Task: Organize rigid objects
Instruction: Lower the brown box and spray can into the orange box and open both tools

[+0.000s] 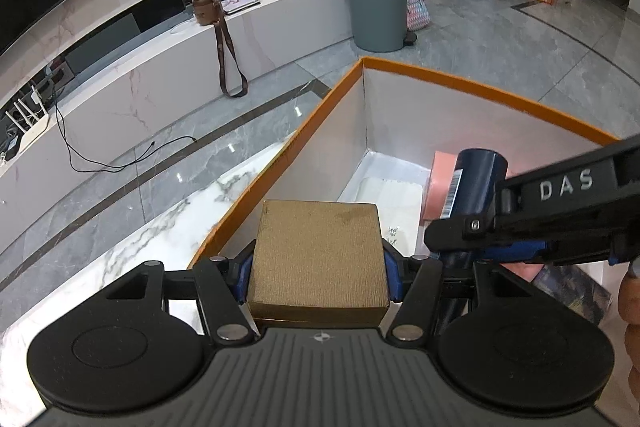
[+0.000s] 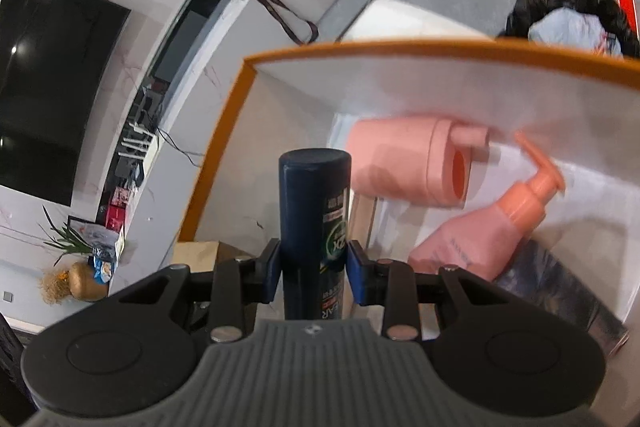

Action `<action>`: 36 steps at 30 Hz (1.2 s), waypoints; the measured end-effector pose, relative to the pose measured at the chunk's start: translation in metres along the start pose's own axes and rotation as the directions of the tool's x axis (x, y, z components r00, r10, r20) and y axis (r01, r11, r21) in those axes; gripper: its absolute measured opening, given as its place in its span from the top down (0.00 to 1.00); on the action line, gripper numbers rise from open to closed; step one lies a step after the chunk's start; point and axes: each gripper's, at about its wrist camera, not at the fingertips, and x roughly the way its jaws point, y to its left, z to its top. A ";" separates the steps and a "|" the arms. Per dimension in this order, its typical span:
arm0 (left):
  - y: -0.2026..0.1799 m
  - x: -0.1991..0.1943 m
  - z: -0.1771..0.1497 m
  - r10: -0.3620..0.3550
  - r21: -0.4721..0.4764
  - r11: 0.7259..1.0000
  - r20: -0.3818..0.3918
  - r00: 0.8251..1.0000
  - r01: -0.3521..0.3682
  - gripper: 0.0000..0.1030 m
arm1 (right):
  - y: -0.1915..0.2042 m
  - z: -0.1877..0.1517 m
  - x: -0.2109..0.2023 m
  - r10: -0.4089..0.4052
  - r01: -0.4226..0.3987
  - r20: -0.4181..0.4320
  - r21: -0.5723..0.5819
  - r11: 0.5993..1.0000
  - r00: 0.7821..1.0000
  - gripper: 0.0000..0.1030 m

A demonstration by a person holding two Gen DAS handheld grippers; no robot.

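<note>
A: Nearest, our left gripper clamps one gold box above the near-left edge of the orange-rimmed box.

B: Our right gripper pinches one dark blue bottle over the same box, crossing just right of the gold one.

A: Farther in we count two pink containers: one tub, one pump bottle, with a dark flat packet to the right.
</note>
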 end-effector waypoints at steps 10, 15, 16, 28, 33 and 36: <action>-0.007 0.010 -0.002 0.014 0.046 0.999 -0.046 0.999 -0.012 0.32 | -0.008 -0.003 0.016 -0.081 0.082 -0.136 0.006 0.997 0.987 0.57; -0.007 0.008 0.000 0.042 0.044 0.998 -0.034 0.999 -0.040 0.25 | 0.000 -0.001 0.005 -0.091 0.089 -0.090 -0.028 0.996 0.992 0.52; -0.006 0.007 0.000 0.043 0.043 0.998 -0.031 0.999 -0.042 0.24 | 0.002 0.000 0.002 -0.092 0.090 -0.075 -0.036 0.995 0.993 0.51; -0.005 -0.007 -0.001 0.036 0.024 0.999 -0.006 0.999 -0.035 0.23 | 0.011 0.008 -0.020 -0.069 0.067 -0.021 -0.073 0.995 0.997 0.48; 0.002 -0.019 -0.002 0.007 -0.032 0.999 0.026 1.000 -0.006 0.23 | 0.019 0.009 -0.029 -0.072 0.073 0.010 -0.107 0.992 0.997 0.46; 0.005 -0.028 -0.002 -0.001 -0.057 0.998 0.050 0.999 0.004 0.23 | 0.023 0.009 -0.033 -0.069 0.071 0.024 -0.117 0.991 0.997 0.44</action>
